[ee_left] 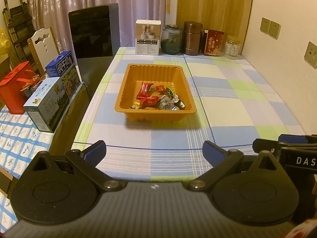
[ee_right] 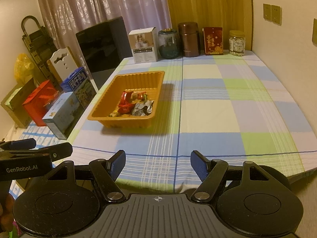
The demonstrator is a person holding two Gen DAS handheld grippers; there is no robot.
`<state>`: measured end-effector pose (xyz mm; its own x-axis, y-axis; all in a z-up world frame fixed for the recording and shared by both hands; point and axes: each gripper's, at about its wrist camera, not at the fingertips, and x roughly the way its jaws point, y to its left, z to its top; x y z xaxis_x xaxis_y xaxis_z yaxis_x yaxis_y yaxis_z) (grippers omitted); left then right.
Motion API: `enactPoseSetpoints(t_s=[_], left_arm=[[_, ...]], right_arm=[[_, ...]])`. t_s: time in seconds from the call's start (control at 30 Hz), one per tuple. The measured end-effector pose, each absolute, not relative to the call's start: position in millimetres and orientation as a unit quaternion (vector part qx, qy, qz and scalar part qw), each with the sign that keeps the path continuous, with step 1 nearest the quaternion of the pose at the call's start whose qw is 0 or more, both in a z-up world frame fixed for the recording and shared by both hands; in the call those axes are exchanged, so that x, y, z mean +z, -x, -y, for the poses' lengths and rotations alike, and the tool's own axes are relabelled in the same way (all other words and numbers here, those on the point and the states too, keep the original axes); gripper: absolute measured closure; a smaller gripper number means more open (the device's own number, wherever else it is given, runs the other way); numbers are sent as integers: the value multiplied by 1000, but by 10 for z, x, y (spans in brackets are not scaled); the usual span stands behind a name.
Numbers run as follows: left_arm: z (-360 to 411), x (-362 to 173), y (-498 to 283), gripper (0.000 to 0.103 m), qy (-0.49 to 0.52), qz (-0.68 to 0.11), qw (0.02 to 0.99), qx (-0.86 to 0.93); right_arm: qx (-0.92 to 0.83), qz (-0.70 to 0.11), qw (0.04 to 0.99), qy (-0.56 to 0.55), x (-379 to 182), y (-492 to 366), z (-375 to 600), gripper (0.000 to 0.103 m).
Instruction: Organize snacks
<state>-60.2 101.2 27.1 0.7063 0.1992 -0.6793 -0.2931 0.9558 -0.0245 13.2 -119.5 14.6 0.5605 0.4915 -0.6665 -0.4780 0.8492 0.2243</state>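
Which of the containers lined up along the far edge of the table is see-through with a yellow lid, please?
The clear plastic jar at the right end of the row, nearest the wall; pale contents show through it. The white box, blue-green jar, brown canister and red box are opaque.

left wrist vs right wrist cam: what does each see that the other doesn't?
Left wrist only: the left gripper from behind, jaws open and empty, and "DAS" lettering on the right gripper's body at the right edge.

Right wrist only: the right gripper from behind, open and empty, "GenRobot.AI" lettering on the left gripper's side, and a brown cardboard box beside the red gift box.

Both: the orange tray holding wrapped snacks, the checked tablecloth, and the row of jars and boxes along the far edge.
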Motion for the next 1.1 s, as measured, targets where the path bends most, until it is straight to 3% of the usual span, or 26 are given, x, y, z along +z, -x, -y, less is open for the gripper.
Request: enactPoseSetpoints(t_s=[1.1], left_arm=[[-991, 220, 556, 0, 63, -361, 922, 128]], right_arm=[[274, -379, 884, -11, 145, -145, 1228, 31]])
